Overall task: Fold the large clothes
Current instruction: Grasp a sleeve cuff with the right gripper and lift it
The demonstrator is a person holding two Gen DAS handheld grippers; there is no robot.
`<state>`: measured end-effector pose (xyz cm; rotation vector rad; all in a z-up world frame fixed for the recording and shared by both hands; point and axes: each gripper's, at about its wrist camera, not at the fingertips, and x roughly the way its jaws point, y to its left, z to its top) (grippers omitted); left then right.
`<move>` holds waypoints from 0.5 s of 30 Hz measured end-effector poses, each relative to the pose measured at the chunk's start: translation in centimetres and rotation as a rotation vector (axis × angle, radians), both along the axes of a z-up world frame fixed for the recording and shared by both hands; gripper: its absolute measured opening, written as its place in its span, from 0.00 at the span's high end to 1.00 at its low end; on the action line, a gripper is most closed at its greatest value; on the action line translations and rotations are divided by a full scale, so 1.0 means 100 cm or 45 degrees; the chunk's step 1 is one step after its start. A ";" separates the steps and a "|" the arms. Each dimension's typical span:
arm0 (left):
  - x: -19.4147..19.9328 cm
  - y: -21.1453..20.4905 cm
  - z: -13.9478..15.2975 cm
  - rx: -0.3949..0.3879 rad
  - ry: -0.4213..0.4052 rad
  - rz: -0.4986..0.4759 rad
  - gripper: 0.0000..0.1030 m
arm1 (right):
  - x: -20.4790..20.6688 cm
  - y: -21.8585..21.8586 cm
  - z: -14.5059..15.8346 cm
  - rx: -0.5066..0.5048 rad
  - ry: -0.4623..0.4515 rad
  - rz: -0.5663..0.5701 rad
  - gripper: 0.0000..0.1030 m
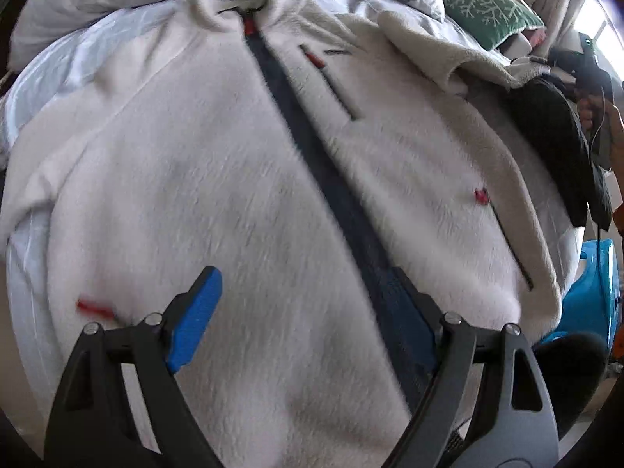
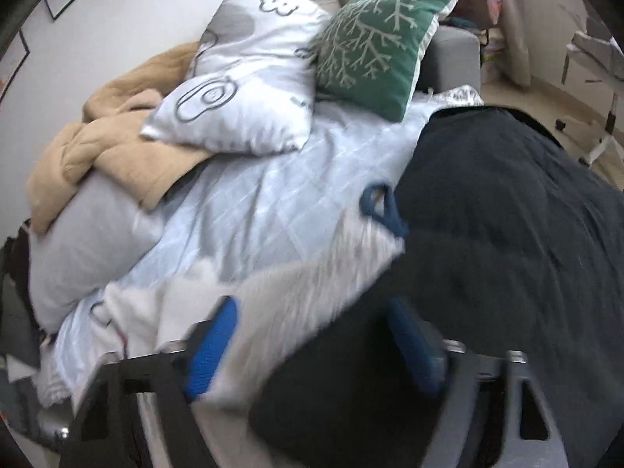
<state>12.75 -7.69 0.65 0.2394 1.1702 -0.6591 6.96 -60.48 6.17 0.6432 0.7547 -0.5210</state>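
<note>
A white fleece jacket with a dark blue zipper strip and red zip pulls lies spread front-up on the bed, collar at the top. My left gripper is open just above its lower hem, straddling the zipper. One sleeve is bunched at the upper right. In the right wrist view my right gripper is open over a white fleece edge with a blue loop, next to a dark garment.
A light blue quilted cover lies on the bed. A white printed pillow, a green pillow, a tan blanket and a grey pillow crowd the far side. A blue plastic object sits beyond the bed edge.
</note>
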 end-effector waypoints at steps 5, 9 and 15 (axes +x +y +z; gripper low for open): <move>0.048 -0.071 0.012 -0.058 -0.089 -0.056 0.20 | -0.014 -0.002 0.035 -0.224 -0.060 0.063 0.91; 0.090 -0.135 0.006 -0.194 -0.062 -0.071 0.36 | -0.041 -0.018 0.095 -0.510 -0.124 0.024 0.91; 0.143 -0.211 -0.037 -0.347 -0.059 -0.022 0.58 | -0.062 -0.056 0.138 -0.621 -0.167 -0.082 0.91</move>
